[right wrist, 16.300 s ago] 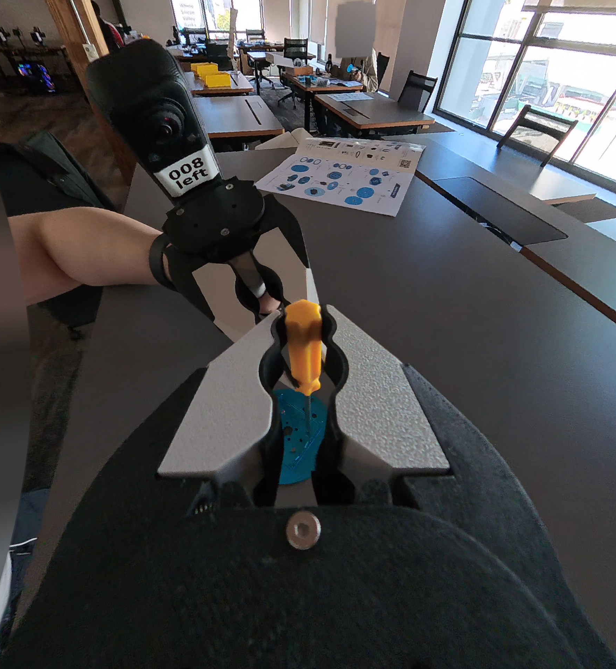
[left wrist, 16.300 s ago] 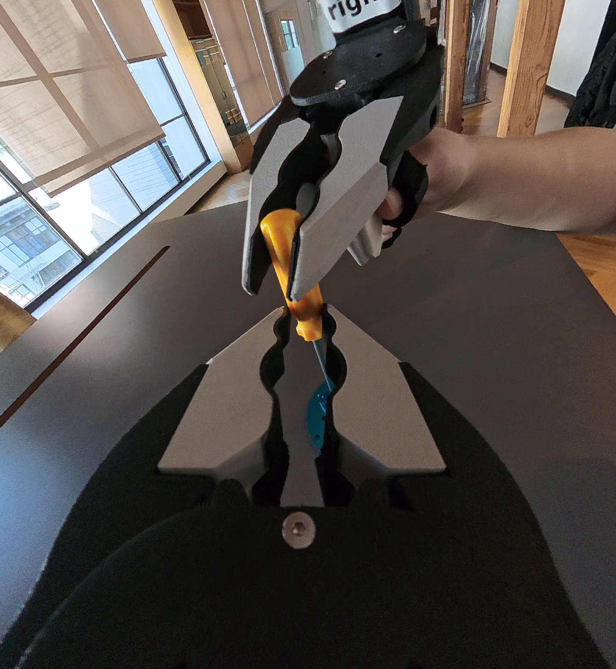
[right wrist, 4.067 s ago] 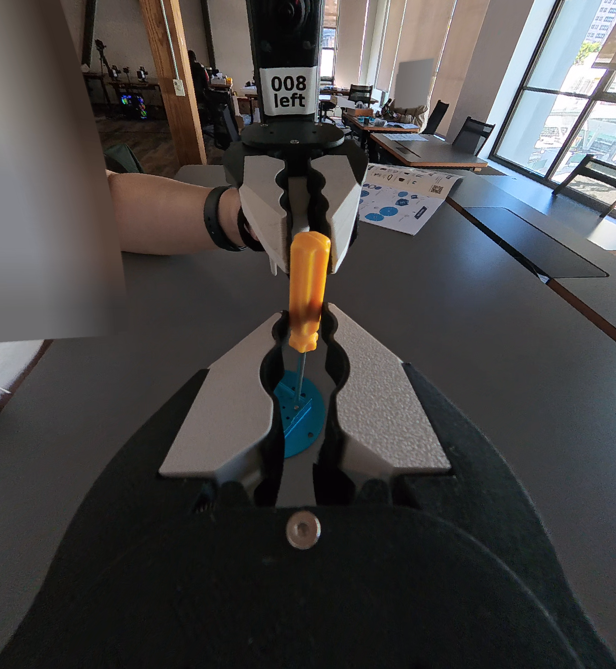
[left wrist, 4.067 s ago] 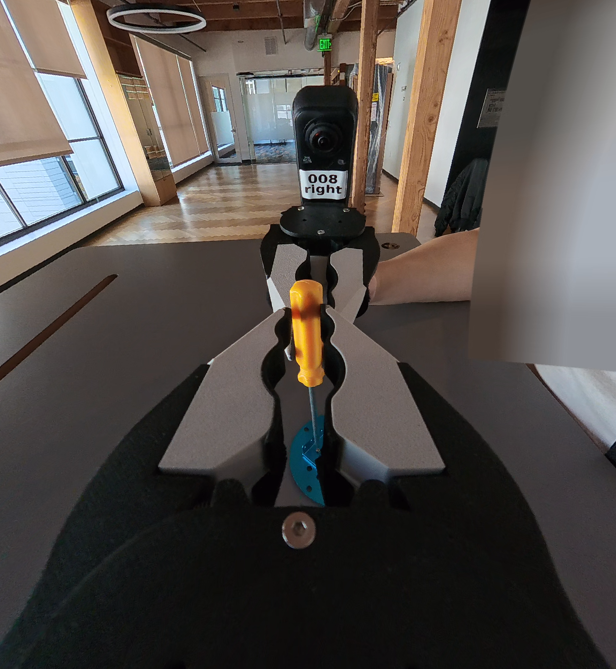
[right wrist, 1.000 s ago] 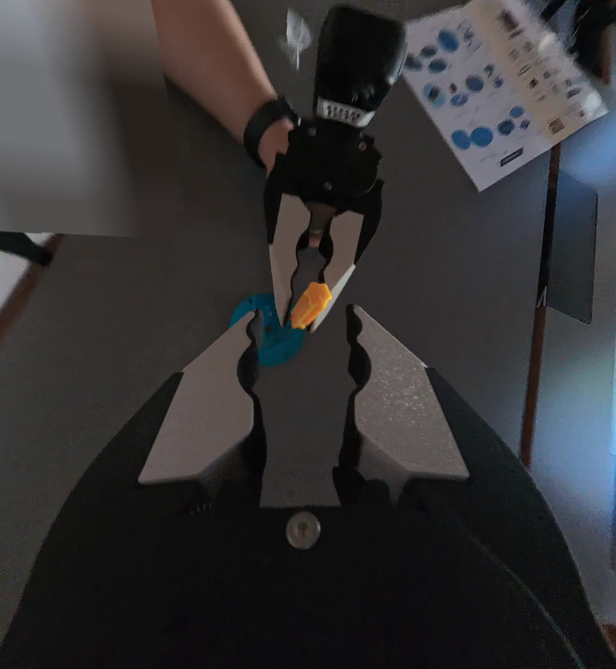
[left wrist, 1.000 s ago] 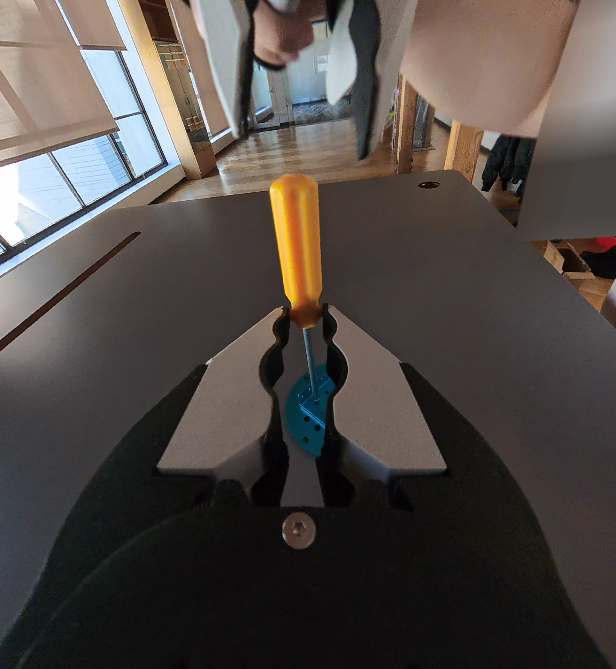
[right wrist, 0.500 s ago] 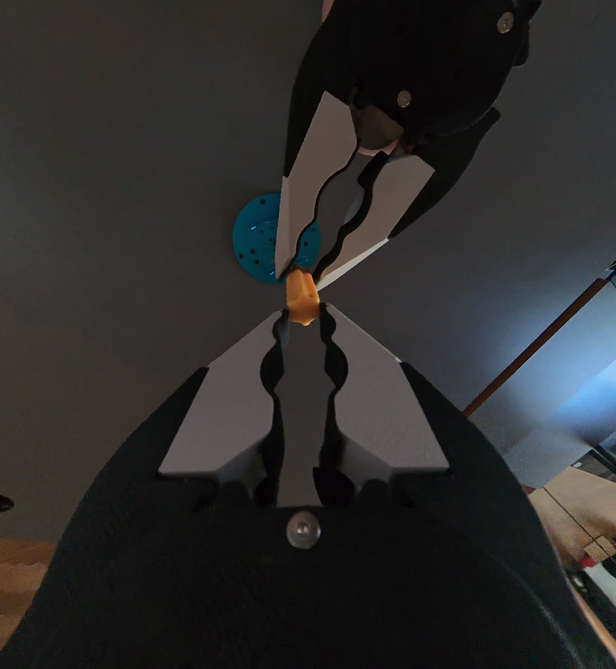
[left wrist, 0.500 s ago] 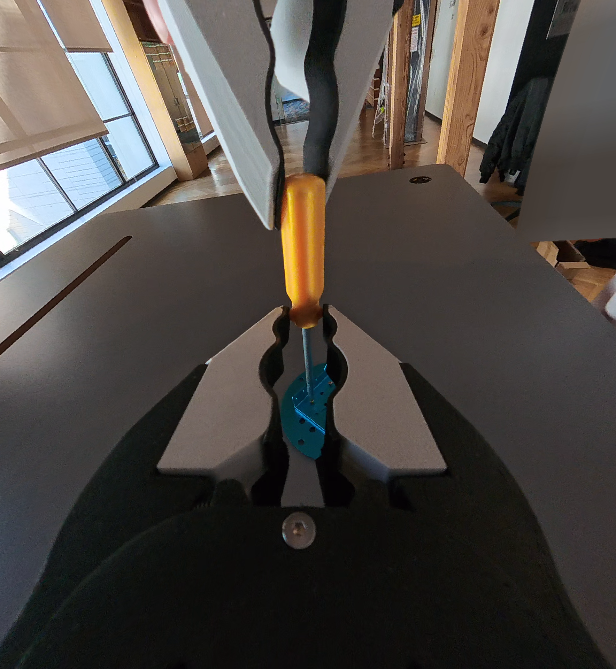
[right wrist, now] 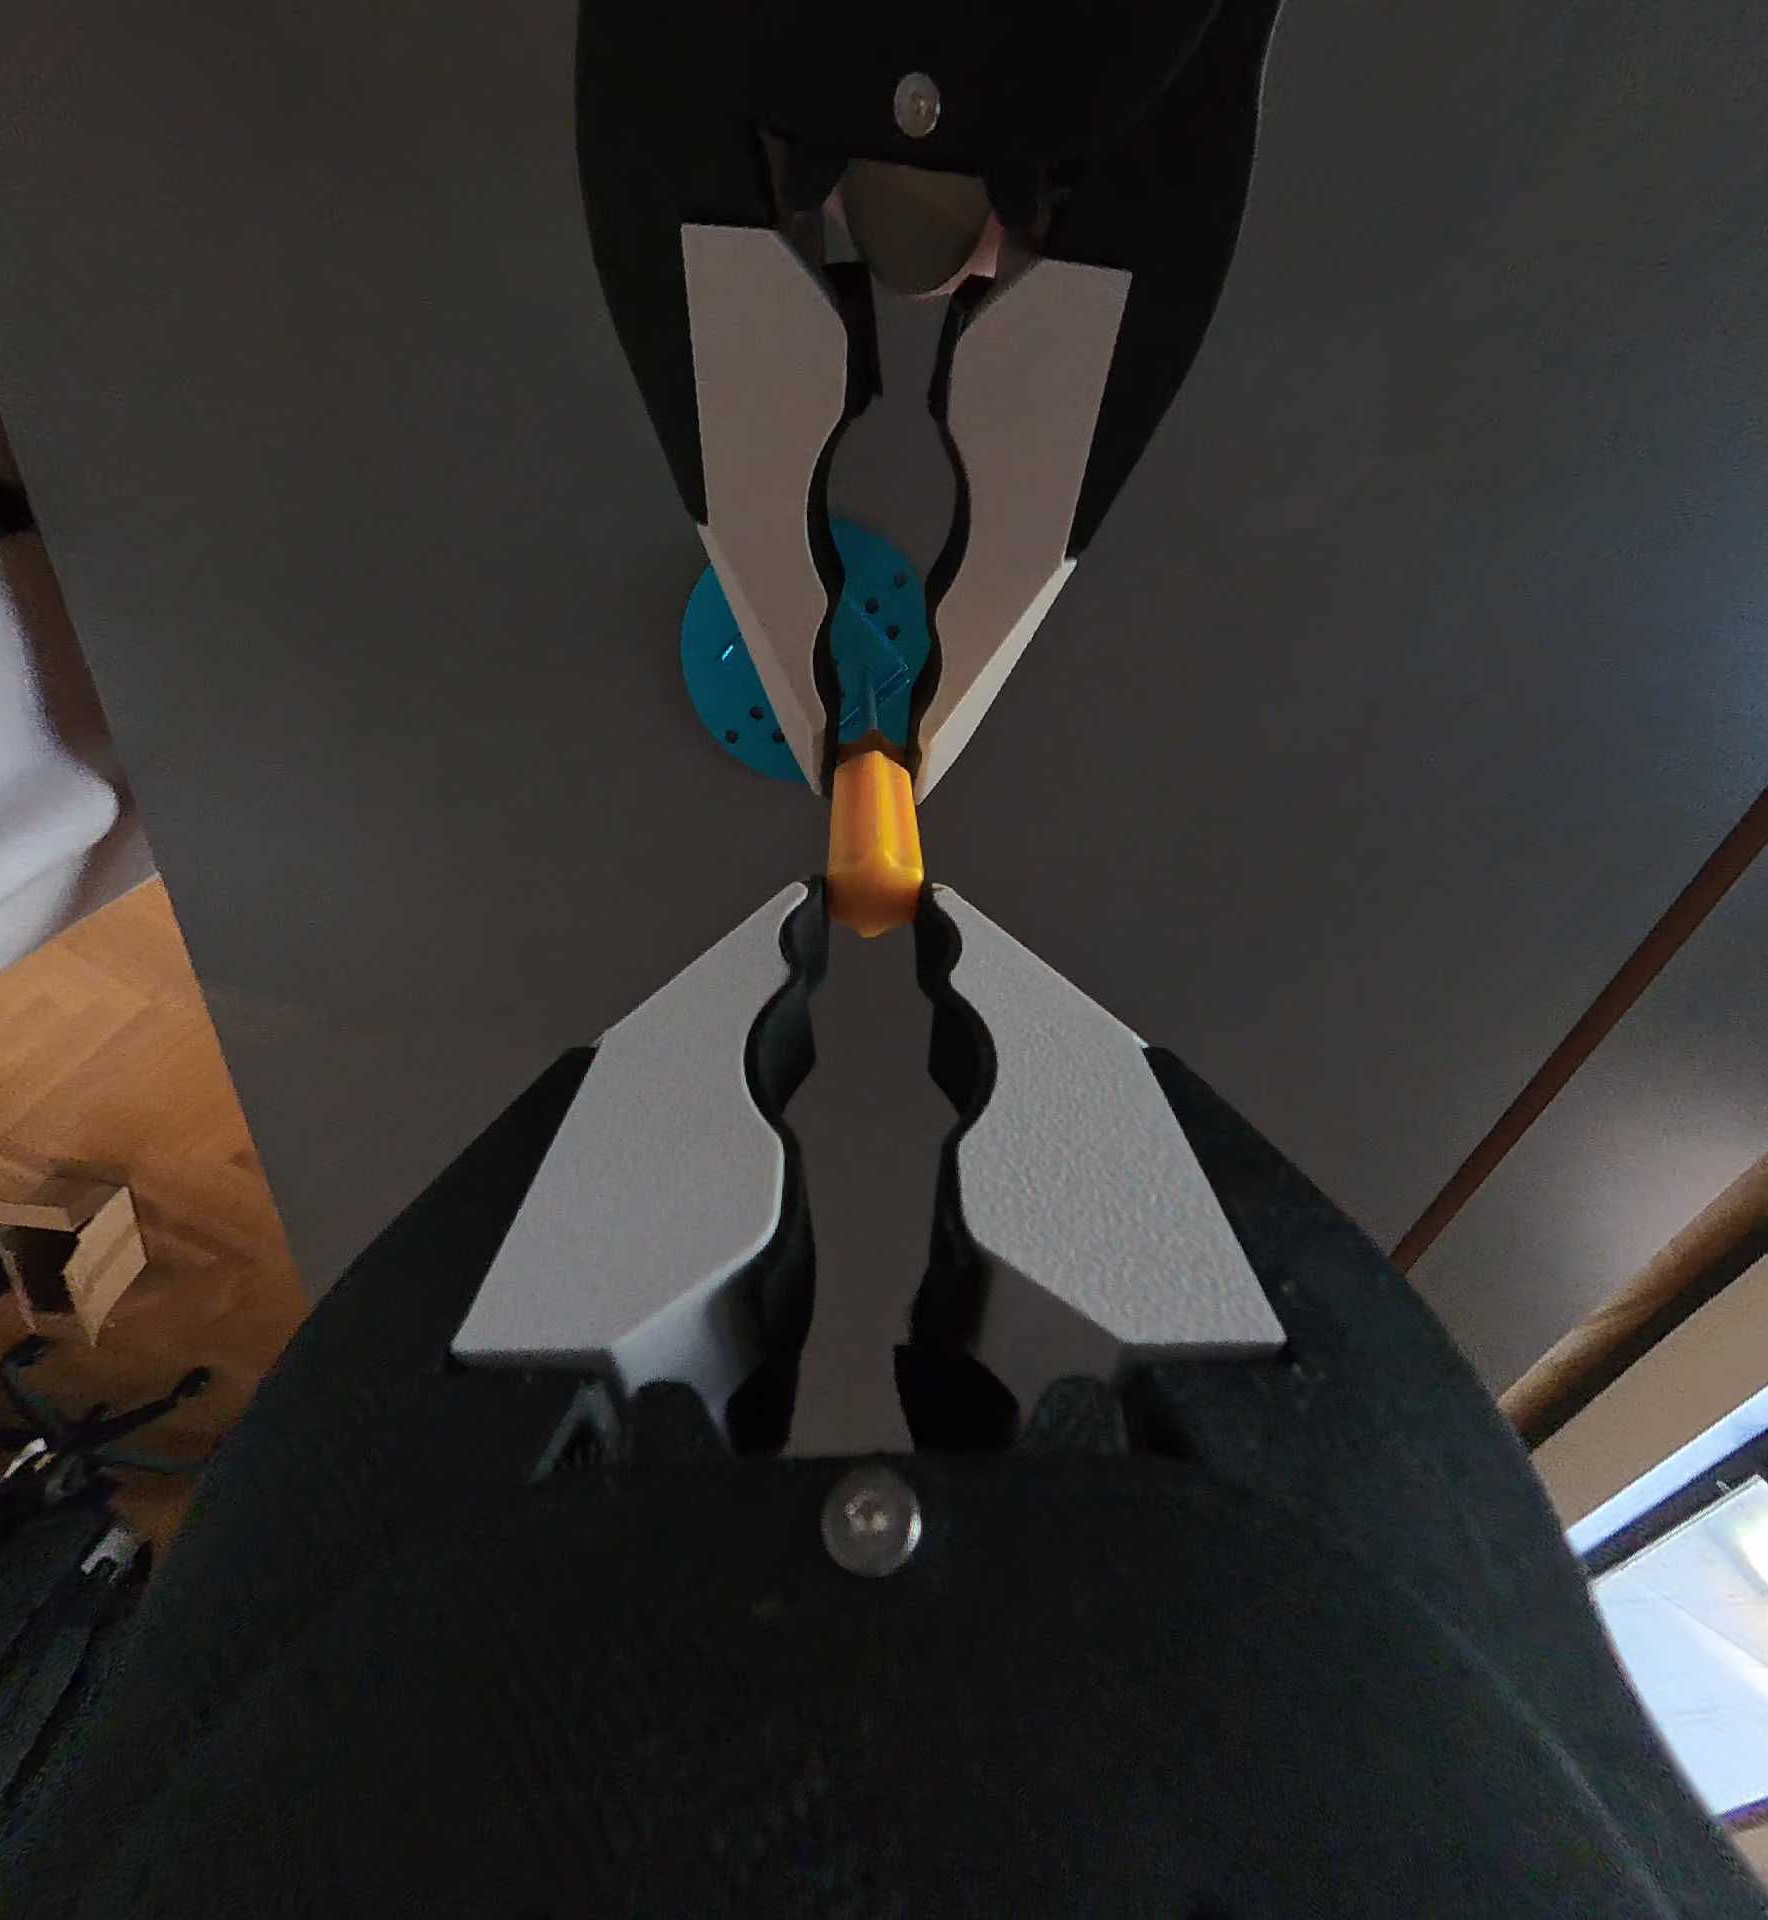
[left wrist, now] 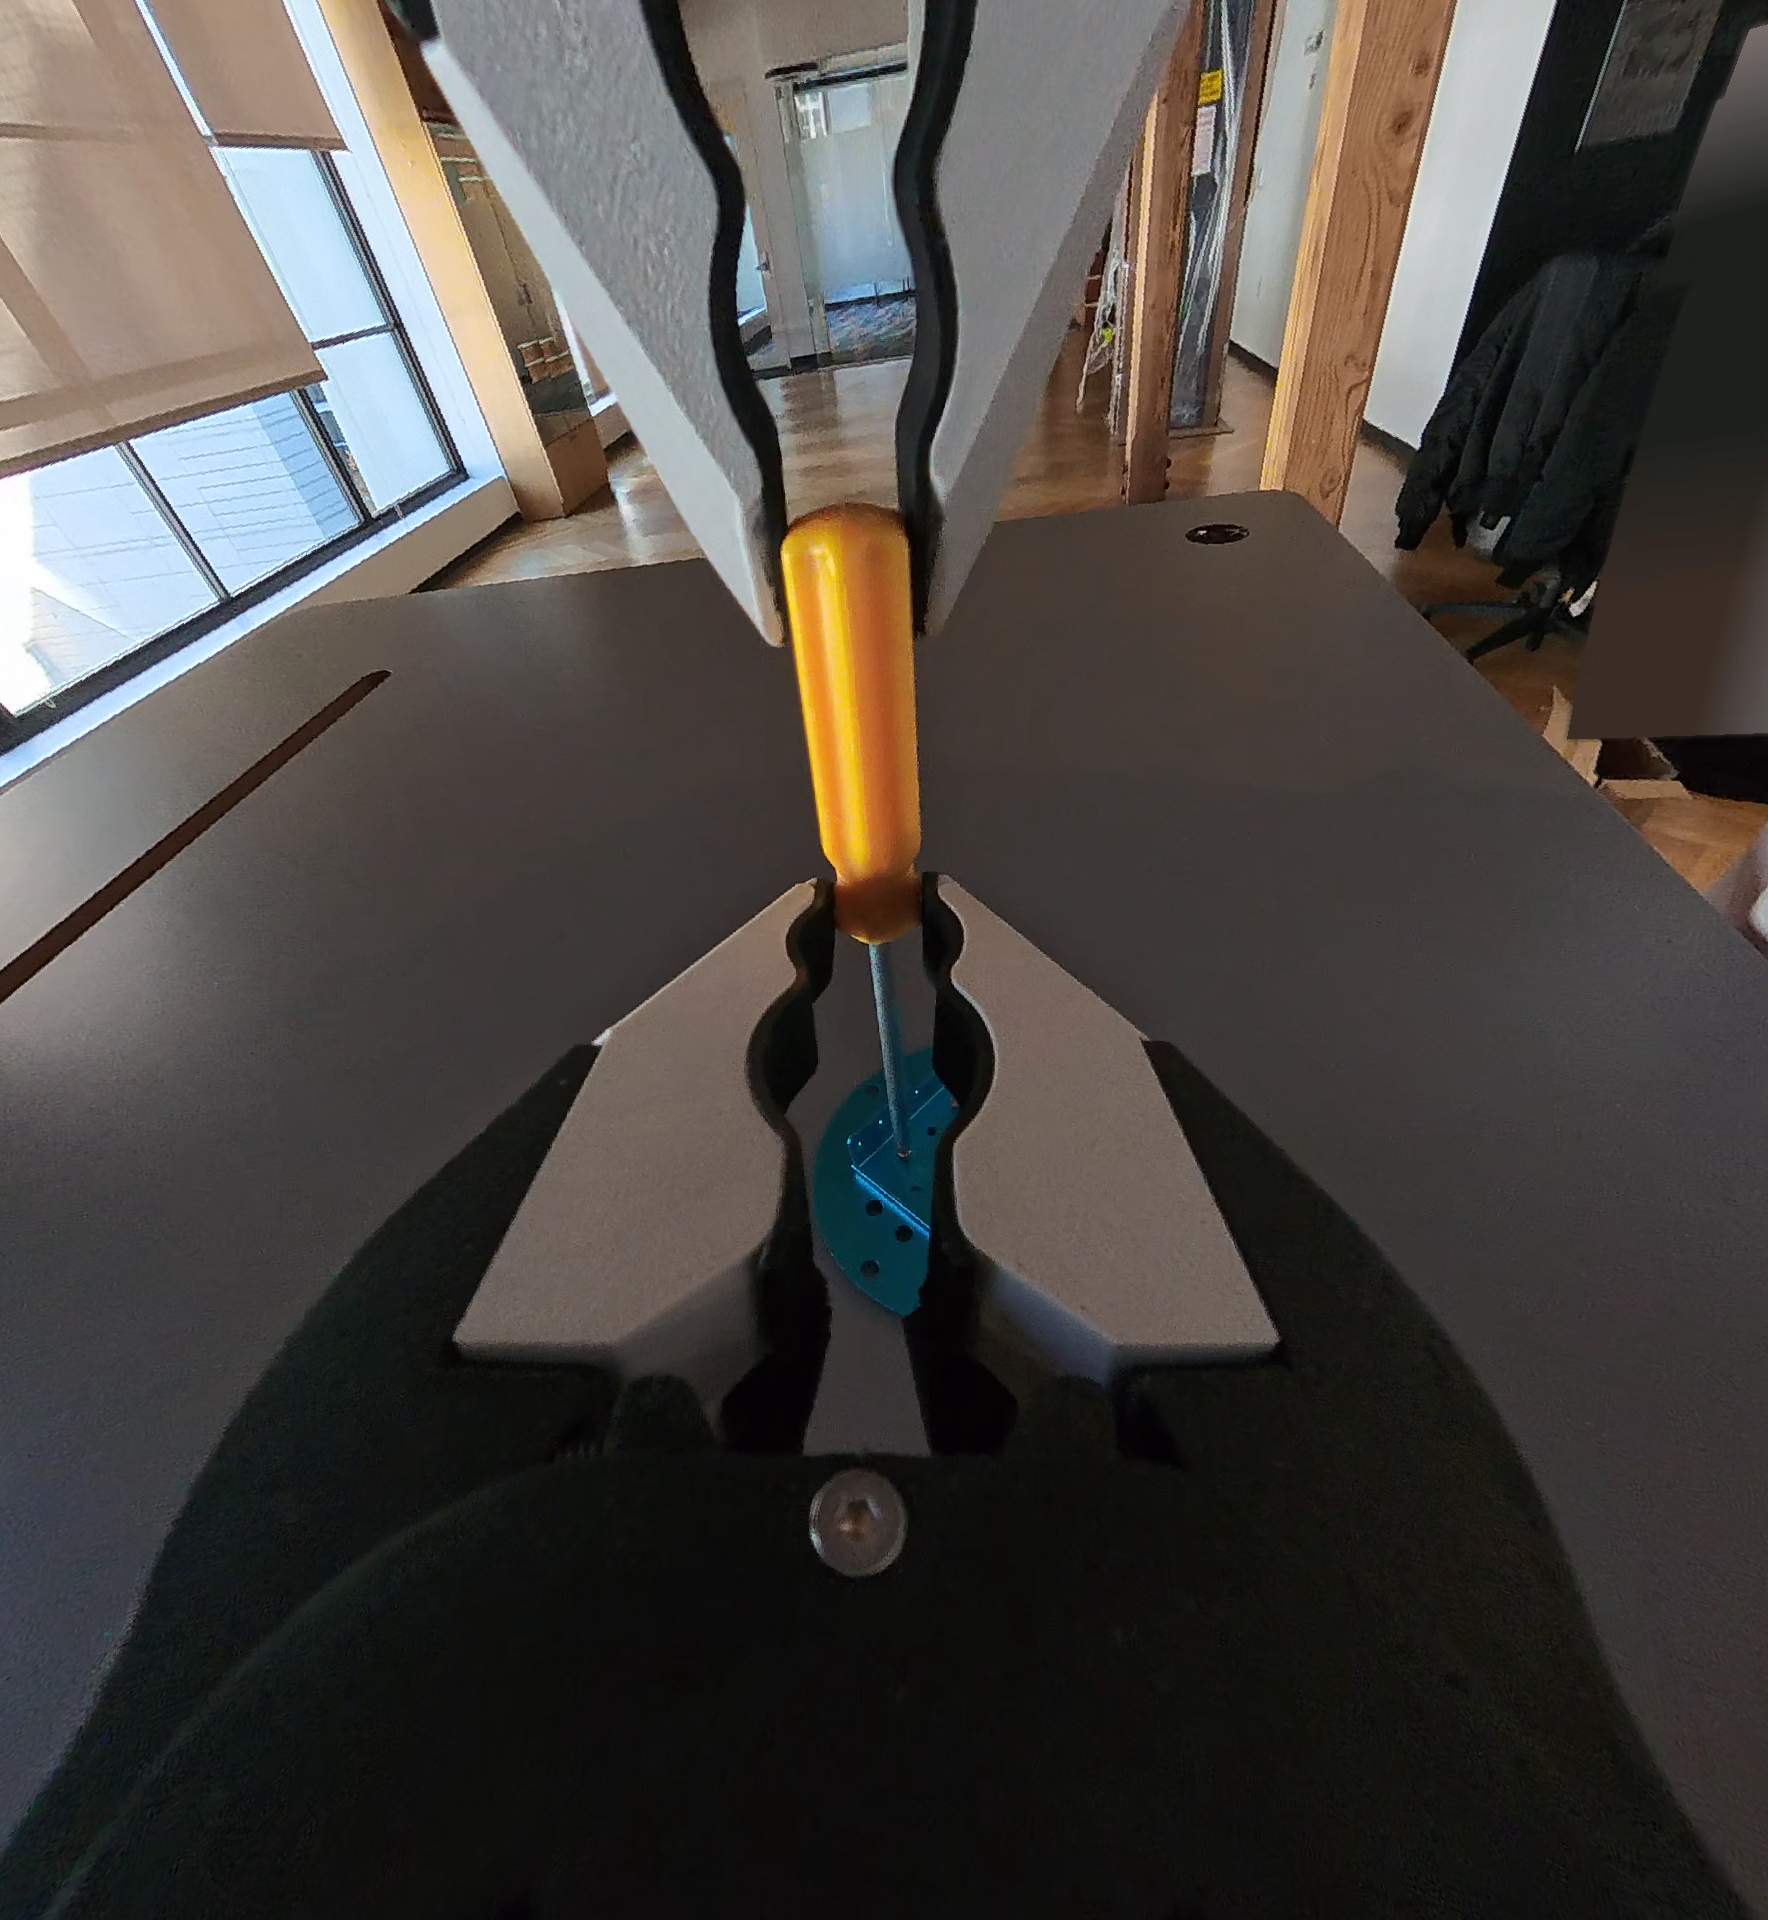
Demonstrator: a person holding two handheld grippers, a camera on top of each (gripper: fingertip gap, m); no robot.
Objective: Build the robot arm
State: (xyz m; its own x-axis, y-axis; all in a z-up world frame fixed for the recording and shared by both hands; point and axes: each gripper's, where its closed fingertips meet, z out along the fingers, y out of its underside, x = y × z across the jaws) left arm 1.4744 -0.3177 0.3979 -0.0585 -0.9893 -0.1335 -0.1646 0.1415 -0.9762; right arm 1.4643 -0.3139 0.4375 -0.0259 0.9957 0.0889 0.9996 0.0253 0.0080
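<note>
My left claw (left wrist: 869,899) has two pale grey, grainy wedge-shaped fingers (left wrist: 651,1164) whose inner edges are lined with wavy black rubber, set into a broad matte black body that fills the lower half of the frame and carries one silver hex-socket screw (left wrist: 856,1540) on its centre line. My right claw (right wrist: 872,899) is built alike: the same textured grey fingers (right wrist: 1088,1174), the same scalloped black lining, the same rounded black housing with a single silver screw (right wrist: 871,1530) low in the middle of the frame.
</note>
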